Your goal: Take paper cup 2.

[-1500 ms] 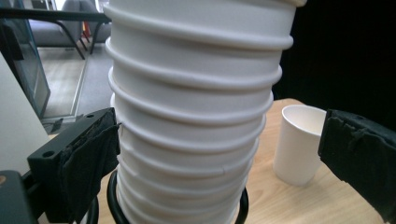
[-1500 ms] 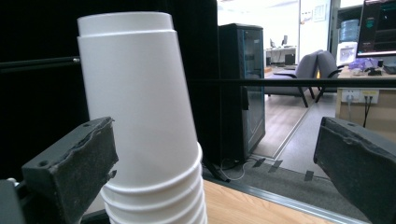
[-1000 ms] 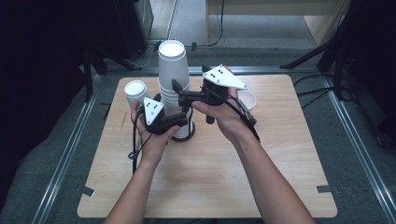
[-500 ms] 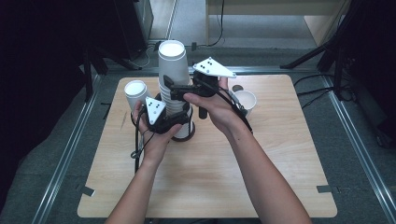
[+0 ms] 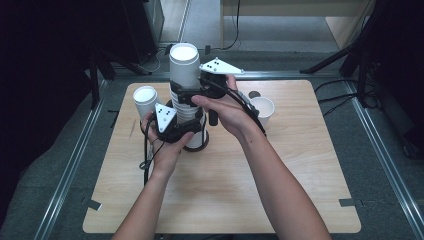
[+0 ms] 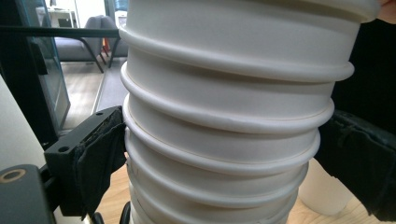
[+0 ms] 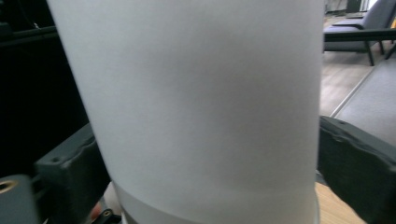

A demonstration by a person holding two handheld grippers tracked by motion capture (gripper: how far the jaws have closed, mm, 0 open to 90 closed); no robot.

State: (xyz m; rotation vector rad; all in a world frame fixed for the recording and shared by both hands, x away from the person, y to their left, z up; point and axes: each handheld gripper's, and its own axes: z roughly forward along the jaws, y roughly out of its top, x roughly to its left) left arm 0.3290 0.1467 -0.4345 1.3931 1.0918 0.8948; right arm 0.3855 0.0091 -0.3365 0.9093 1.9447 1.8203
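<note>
A tall stack of white paper cups (image 5: 183, 65) stands on a dark base in the middle of the wooden table (image 5: 300, 190). My left gripper (image 5: 192, 132) clamps the lower, ribbed part of the stack (image 6: 229, 116); its black pads (image 6: 98, 158) press both sides after its jaws have just been closing. My right gripper (image 5: 187, 95) sits higher, around the smooth wall of the top cup (image 7: 205, 93). Its jaws have just been closing, and its pads (image 7: 70, 177) touch the cup on both sides.
A single white cup (image 5: 145, 97) stands left of the stack, and another cup (image 5: 262, 107) stands to its right. Cables trail from both grippers over the board. Metal rails run along the table's left and right sides.
My right gripper has moved left onto the upper part of the stack and closed around the top cup. The left gripper has stayed at the lower stack.
</note>
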